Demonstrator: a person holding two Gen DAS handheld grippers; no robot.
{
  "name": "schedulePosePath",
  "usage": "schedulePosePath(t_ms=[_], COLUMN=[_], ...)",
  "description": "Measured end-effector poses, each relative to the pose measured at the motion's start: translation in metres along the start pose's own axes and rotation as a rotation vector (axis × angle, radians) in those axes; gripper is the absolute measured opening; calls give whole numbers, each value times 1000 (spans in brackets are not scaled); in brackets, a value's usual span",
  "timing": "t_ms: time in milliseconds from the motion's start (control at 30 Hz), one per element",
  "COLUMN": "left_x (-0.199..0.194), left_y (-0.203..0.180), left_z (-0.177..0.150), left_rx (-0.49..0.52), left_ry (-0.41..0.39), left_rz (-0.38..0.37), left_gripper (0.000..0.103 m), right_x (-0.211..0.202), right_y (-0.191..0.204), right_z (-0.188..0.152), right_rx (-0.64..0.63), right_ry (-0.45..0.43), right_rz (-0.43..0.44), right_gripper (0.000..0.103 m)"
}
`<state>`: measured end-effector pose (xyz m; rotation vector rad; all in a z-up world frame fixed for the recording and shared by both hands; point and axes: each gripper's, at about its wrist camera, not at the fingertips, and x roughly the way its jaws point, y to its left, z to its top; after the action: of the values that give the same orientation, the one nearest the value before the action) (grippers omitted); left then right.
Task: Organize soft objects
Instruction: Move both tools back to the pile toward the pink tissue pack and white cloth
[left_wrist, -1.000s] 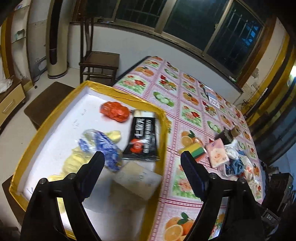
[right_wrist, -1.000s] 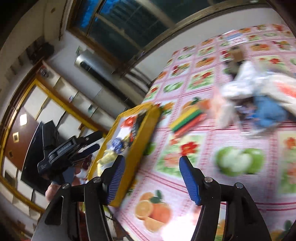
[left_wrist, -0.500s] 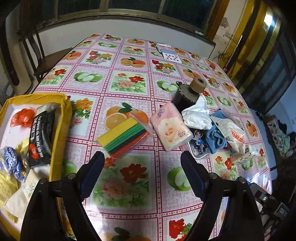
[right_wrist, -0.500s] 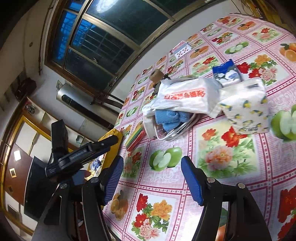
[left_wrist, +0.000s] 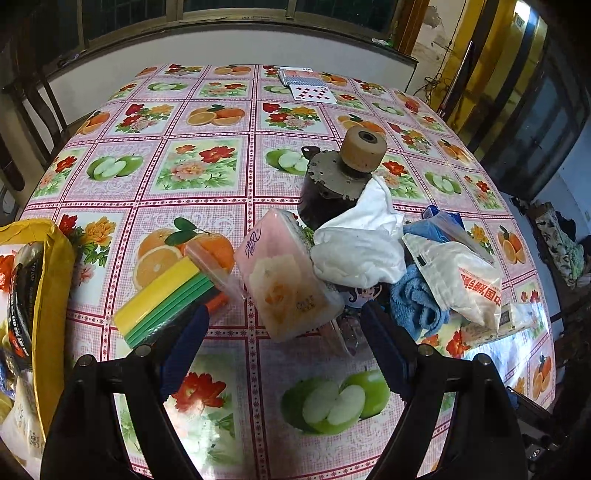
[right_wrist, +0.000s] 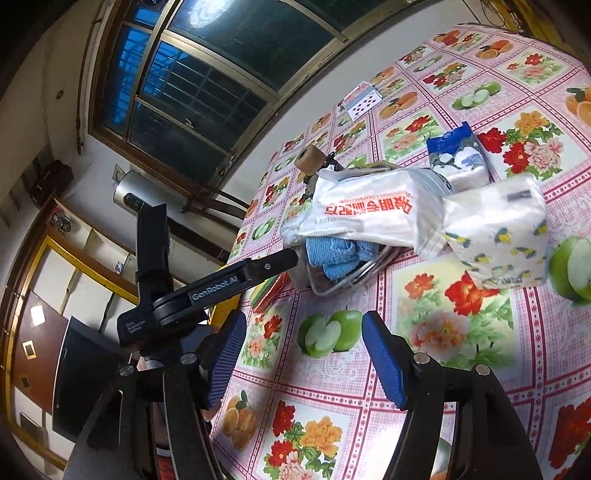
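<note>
Before me the pink tissue pack (left_wrist: 286, 275) lies tilted against the crumpled white cloth (left_wrist: 364, 242). Left of that pack rests the yellow-green sponge stack (left_wrist: 166, 301); right of it, the blue towel (left_wrist: 415, 301) under a white printed bag (left_wrist: 460, 282).

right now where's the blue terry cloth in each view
Left wrist view: the blue terry cloth sits right of centre, under the white crumpled cloth, just past the right finger of the left gripper.
Right wrist view: the cloth is at centre, under the white plastic bag with red print.
Shared landmark: that bag.
</note>
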<state>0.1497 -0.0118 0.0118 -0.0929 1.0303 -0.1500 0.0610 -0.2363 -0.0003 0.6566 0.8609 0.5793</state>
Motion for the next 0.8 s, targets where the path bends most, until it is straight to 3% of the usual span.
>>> schedulePosePath(t_ms=[500,800], left_x=[22,26], left_y=[1,2], left_z=[11,10], left_rx=[-37,-28], left_ry=[13,30], left_rz=[-49,-49], left_gripper=[84,61], right_x=[41,69], right_y=[26,36], right_z=[12,20], right_rx=[-187,-347], right_ry=[-33,-38], right_rz=[-232,-381], right_gripper=[68,66])
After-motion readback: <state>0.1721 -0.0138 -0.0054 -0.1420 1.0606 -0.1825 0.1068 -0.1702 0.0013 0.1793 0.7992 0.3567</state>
